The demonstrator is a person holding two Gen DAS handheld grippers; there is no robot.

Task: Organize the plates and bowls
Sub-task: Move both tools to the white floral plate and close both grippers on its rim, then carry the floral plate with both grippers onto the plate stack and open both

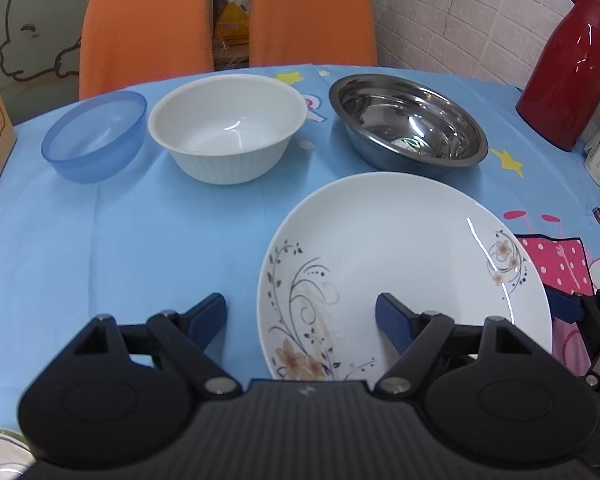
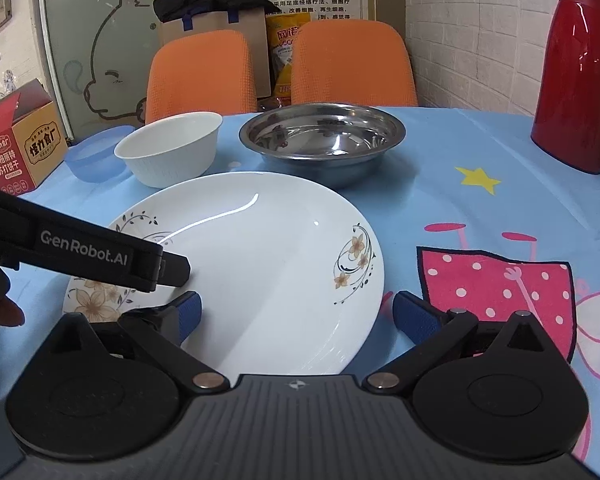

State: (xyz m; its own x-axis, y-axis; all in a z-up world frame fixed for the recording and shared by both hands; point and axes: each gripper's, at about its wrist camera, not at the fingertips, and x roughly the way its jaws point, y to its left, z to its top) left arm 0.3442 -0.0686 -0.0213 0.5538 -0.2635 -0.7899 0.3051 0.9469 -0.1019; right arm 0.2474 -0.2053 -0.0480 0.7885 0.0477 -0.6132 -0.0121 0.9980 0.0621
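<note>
Plate (image 2: 260, 272) position governs the coming move: the flowered white dish lies flat on the blue tablecloth (image 1: 120, 240) at the near edge of the table, directly under both tools. Right gripper (image 2: 296, 314) hovers with jaws spread wide and empty; its fingers straddle the plate's near right rim, one pad over the dish, the other just outside it. Left gripper (image 1: 300, 318) is likewise wide open and holds nothing, with the plate's left rim between its fingers. The plate is round, so no long axis applies. White bowl (image 1: 228, 132), blue bowl (image 1: 96, 140) and steel bowl (image 1: 408, 120) stand in a row along the far edge, well apart from both tools. Both grippers appear about equally near the plate.
</note>
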